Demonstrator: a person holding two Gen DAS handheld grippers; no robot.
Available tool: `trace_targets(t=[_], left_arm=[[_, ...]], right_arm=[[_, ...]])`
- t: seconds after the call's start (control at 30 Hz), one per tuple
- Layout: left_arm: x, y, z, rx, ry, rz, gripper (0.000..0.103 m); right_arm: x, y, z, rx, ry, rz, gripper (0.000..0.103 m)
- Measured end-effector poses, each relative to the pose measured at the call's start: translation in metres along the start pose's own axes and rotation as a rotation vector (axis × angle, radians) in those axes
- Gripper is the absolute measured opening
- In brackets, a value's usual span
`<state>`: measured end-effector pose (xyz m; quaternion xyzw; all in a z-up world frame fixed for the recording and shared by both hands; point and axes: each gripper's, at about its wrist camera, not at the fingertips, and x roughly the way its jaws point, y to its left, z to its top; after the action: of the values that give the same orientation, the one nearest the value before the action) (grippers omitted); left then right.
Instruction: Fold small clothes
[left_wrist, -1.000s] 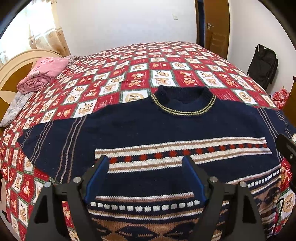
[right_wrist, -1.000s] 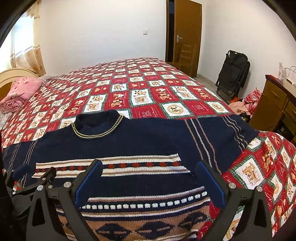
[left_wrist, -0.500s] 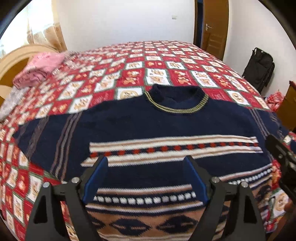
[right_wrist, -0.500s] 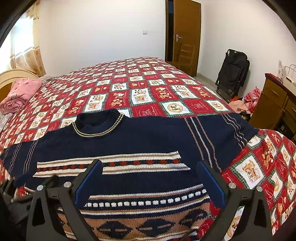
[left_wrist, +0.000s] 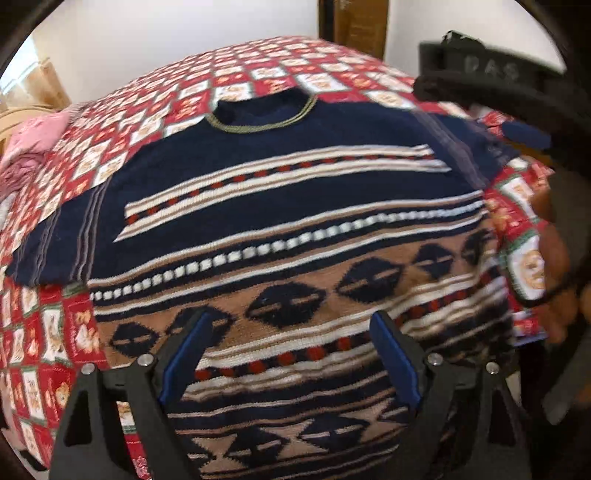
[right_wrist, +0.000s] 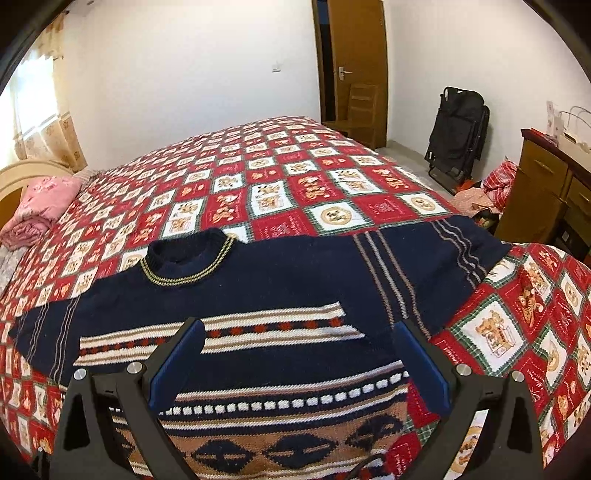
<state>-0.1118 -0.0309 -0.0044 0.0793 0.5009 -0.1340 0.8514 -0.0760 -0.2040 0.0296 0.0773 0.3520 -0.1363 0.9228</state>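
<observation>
1. While the sweater (right_wrist: 258, 295) lies flat, front up, at the near edge of the bed (right_wrist: 295, 177), sleeves spread, it appears ready for a first fold;
2. Left claw (left_wrist: 291, 354): fingers wide apart, empty, poised over the hem;
3. Right claw (right_wrist: 299, 358): likewise spread, holding nothing, above the chest stripes;
4. No containers are visible; pink bedding (right_wrist: 40, 206) lies at the far left corner.
</observation>
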Motion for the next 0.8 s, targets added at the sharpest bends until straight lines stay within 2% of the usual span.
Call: trace_targets(t=[0.07,0.13,0.23,0.27,0.37,0.47,0.57,0.8], left_arm=[[0.0,0.005,0.002,-0.007,0.019,-0.09,0.103],[0.005,0.012,0.004,-0.028,0.027,-0.087,0.103],[0.006,0.02,0.015,-0.043,-0.01,0.009,0.103],[0.002,0.024,0.023,-0.046,-0.065,0.083,0.103],[-0.003,0.029,0.048,-0.037,-0.173,0.212,0.103],[-0.005,0.037,0.07,-0.061,-0.234,0.265,0.103],[-0.005,0.049,0.089,-0.091,-0.261,0.261,0.103],[0.0,0.052,0.104,-0.158,-0.29,0.235,0.103]], right_arm=[[0.001,-0.004,0.002,0.012,0.0,-0.001,0.102],[0.003,-0.006,0.003,0.021,0.004,0.006,0.102],[0.007,-0.007,0.001,0.019,0.008,0.003,0.102],[0.009,-0.007,0.001,0.016,0.014,0.002,0.102],[0.012,-0.007,0.001,0.021,0.024,0.003,0.102],[0.01,-0.006,0.004,0.018,0.007,-0.003,0.102],[0.008,-0.004,0.009,0.007,-0.008,-0.012,0.102],[0.009,-0.005,0.014,0.002,-0.014,-0.027,0.102]])
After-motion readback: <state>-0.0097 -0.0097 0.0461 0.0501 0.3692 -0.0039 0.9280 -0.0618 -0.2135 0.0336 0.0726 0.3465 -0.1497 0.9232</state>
